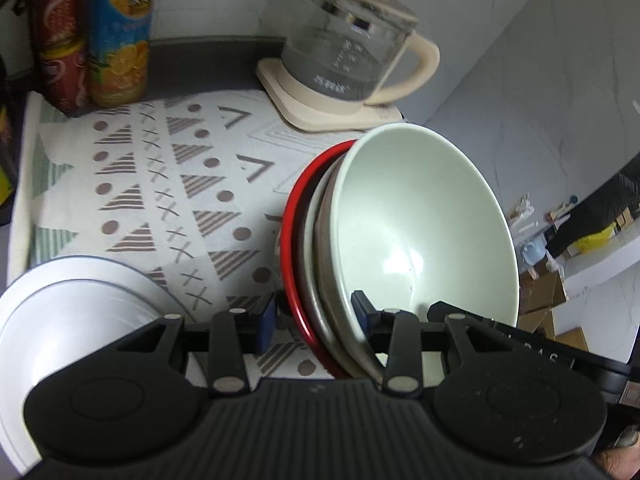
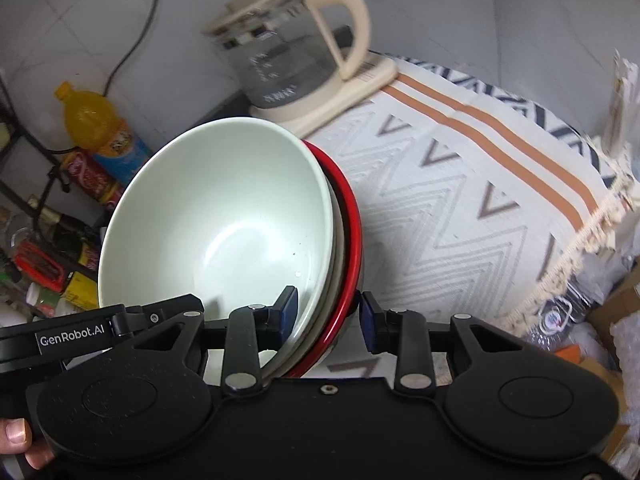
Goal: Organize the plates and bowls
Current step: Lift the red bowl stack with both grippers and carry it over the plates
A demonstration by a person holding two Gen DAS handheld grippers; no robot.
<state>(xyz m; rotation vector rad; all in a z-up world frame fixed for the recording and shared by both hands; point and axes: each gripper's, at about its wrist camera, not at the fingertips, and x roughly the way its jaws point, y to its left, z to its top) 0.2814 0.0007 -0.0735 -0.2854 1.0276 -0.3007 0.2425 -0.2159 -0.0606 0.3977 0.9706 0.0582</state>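
The left gripper (image 1: 314, 320) and the right gripper (image 2: 329, 316) are both squeezing the edge of the stack of bowls (image 1: 424, 224), holding it tilted above the patterned cloth (image 1: 168, 184). Farther back, a glass kettle (image 1: 344, 52) is standing.

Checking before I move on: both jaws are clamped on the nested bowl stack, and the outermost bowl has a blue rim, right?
Not quite: the outermost bowl has a red rim, not blue, as both wrist views show. The left gripper and right gripper do each clamp the nested bowl stack.
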